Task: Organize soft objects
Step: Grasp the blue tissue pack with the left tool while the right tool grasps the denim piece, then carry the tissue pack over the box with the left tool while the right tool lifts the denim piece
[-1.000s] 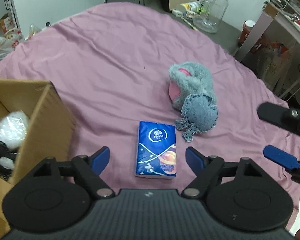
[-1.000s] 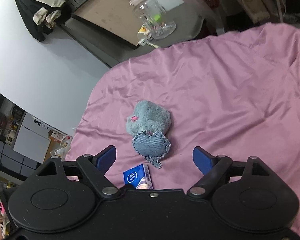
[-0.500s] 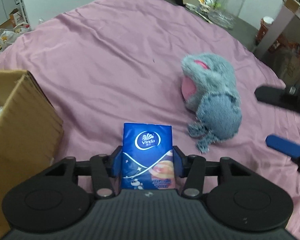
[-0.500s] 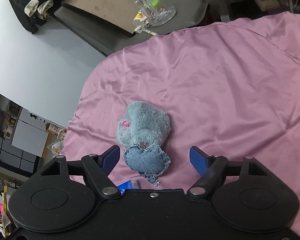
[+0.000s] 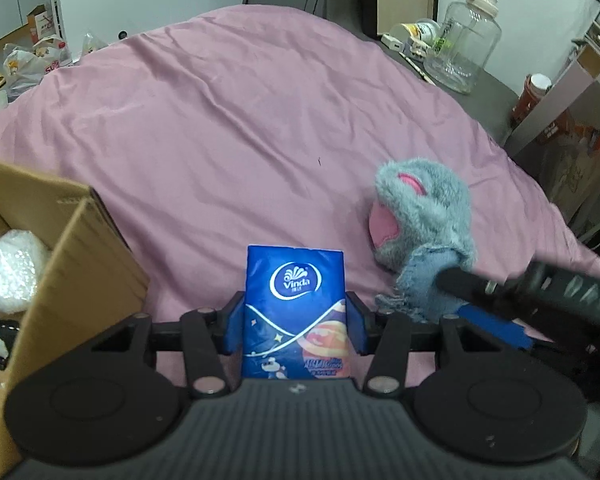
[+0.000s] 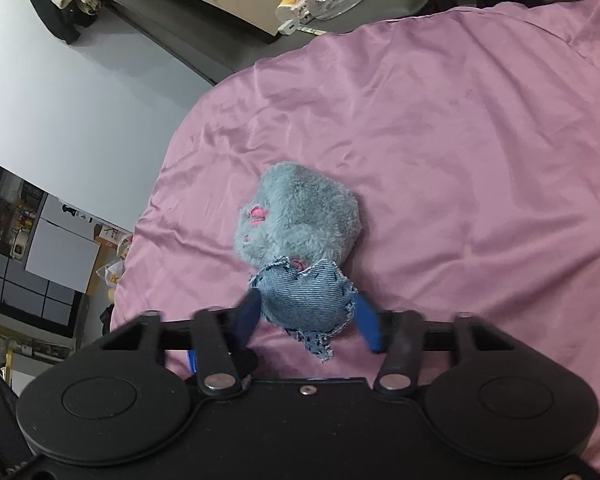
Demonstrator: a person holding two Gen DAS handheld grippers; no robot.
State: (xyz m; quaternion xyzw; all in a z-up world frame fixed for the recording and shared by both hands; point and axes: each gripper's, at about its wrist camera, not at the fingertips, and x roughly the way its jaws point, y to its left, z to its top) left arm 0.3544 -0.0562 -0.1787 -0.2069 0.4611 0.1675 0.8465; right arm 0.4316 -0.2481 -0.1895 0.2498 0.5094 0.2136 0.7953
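My left gripper (image 5: 295, 326) is shut on a blue Vinda tissue pack (image 5: 296, 304), held upright just above the pink bed sheet (image 5: 228, 128). To its right lies a grey-blue plush toy (image 5: 424, 216) with a denim patch. In the right wrist view my right gripper (image 6: 306, 318) has closed around the denim part (image 6: 304, 298) of the plush toy (image 6: 304, 216), its blue fingers pressed on both sides. The right gripper also shows in the left wrist view (image 5: 500, 312), at the toy's lower edge.
An open cardboard box (image 5: 60, 264) stands at the left with bubble wrap (image 5: 8, 264) inside. A glass jar (image 5: 460, 56) and clutter sit on a dark table beyond the bed. A dark table edge (image 6: 204, 32) lies past the bed.
My left gripper closed on the tissue pack and lifted it. My right gripper moved in and closed on the plush toy's denim part.
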